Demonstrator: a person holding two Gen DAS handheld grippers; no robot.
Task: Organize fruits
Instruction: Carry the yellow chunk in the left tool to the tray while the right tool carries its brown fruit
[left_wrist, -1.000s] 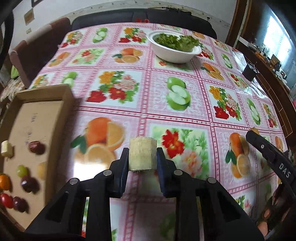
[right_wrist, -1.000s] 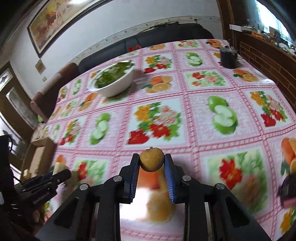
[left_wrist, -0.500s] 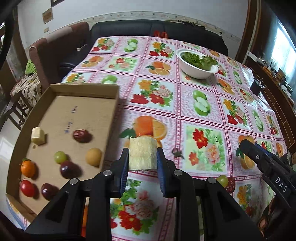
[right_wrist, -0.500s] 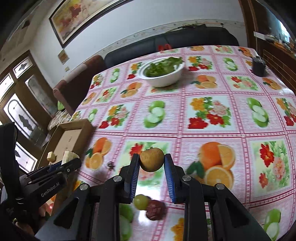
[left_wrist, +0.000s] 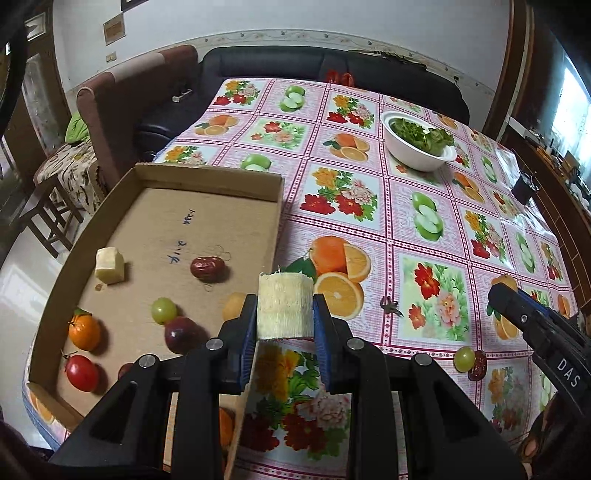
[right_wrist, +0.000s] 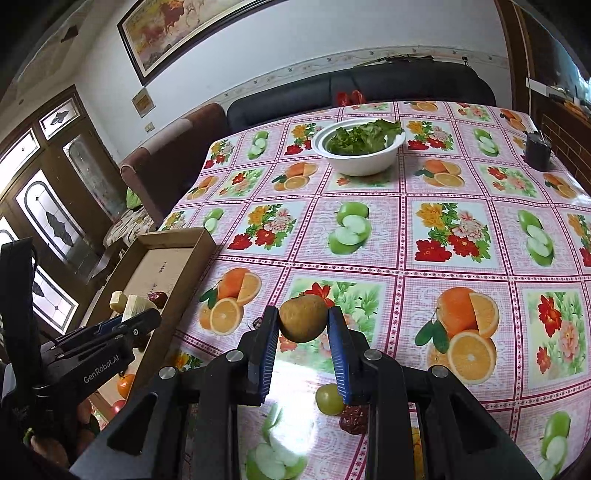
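My left gripper (left_wrist: 284, 325) is shut on a pale yellow fibrous chunk (left_wrist: 283, 305), held above the right wall of a shallow cardboard tray (left_wrist: 207, 184). In the tray lie a second pale chunk (left_wrist: 109, 266), a red date (left_wrist: 207, 268), a green grape (left_wrist: 163, 311), an orange (left_wrist: 84, 331), a tomato (left_wrist: 81, 373) and a purple fruit (left_wrist: 180, 334). My right gripper (right_wrist: 303, 330) is shut on a small brown round fruit (right_wrist: 303, 318) above the tablecloth. A green grape (right_wrist: 328, 398) and a dark date (right_wrist: 352, 419) lie on the cloth under it.
A white bowl of green leaves (right_wrist: 357, 147) stands at the far side of the table (right_wrist: 461, 258). A small black object (right_wrist: 537, 152) sits near the far right edge. A dark sofa (left_wrist: 332, 74) and a brown armchair (left_wrist: 125, 107) lie beyond the table.
Both grippers have swung to the left and risen a little, each keeping its fruit. The cardboard tray has come fully into the left wrist view.
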